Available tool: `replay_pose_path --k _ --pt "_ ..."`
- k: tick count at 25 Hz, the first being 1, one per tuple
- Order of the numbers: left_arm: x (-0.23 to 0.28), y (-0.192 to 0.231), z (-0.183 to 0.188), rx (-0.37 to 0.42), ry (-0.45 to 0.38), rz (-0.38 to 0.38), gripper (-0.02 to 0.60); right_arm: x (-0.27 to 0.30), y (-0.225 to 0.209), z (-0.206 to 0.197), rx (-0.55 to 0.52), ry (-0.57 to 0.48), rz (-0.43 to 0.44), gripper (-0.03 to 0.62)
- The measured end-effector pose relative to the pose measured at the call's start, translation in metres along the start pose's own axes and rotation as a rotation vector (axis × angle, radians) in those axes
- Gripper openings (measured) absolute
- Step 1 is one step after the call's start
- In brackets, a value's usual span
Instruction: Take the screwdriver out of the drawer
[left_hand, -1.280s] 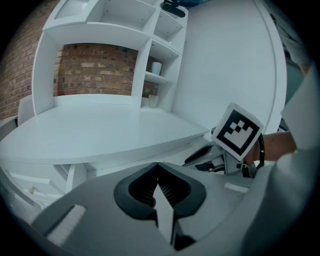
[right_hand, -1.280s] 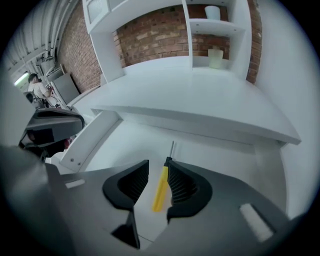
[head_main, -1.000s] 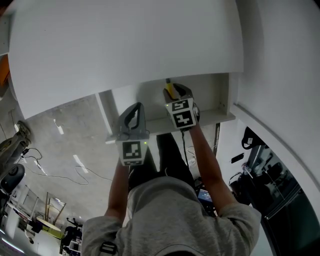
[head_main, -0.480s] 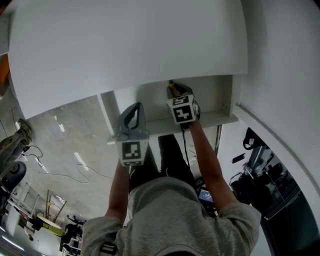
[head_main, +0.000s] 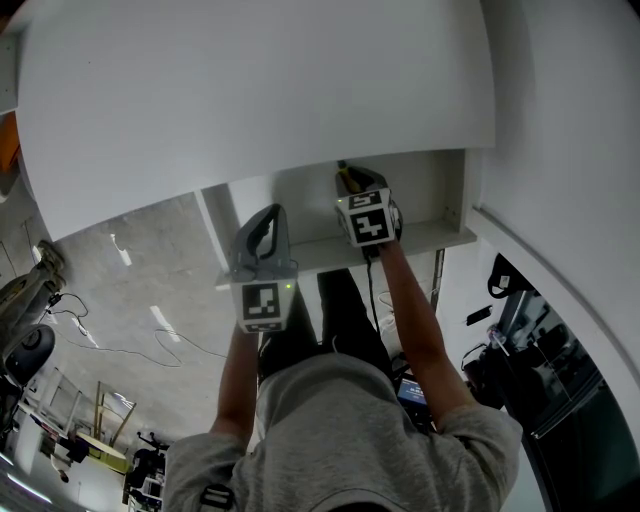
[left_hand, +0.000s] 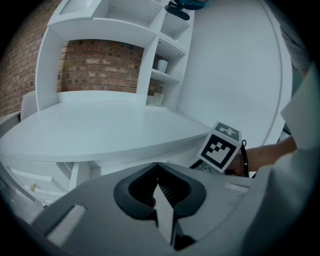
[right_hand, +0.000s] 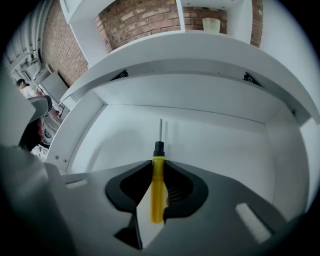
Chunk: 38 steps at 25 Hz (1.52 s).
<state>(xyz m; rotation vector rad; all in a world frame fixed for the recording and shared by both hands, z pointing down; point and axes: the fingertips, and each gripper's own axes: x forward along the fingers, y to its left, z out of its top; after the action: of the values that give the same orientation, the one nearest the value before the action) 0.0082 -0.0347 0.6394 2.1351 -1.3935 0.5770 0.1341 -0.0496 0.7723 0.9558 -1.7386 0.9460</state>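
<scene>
A screwdriver (right_hand: 157, 185) with a yellow handle, black collar and thin metal shaft lies in the open white drawer (right_hand: 215, 145), its tip pointing to the drawer's back. My right gripper (right_hand: 158, 166) points steeply down into the drawer, its jaws closing, and both pads touch the yellow handle. In the head view a bit of that yellow handle (head_main: 343, 178) shows above the right gripper (head_main: 352, 188). The left gripper (head_main: 264, 215) hangs at the drawer's left front corner, shut with nothing in it. From the left gripper (left_hand: 158, 167) view, the right gripper's marker cube (left_hand: 221, 145) shows under the desk edge.
The white desk top (head_main: 250, 90) overhangs the drawer. The drawer's front panel (head_main: 420, 236) and side walls (right_hand: 75, 140) ring the right gripper. Shelves with a cup (left_hand: 161, 65) stand against a brick wall behind the desk. Cables lie on the concrete floor (head_main: 130, 320).
The right gripper sank slightly deeper into the drawer and tilted a little. The left gripper has kept still.
</scene>
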Motion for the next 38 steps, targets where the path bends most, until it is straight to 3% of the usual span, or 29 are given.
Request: replay_pose_path --k 38 --pt "-0.047 -0.04 0.038 0.102 -0.075 -0.045 0.012 -0.095 0.022 -0.009 -0.007 -0.126 -0.017 0.078"
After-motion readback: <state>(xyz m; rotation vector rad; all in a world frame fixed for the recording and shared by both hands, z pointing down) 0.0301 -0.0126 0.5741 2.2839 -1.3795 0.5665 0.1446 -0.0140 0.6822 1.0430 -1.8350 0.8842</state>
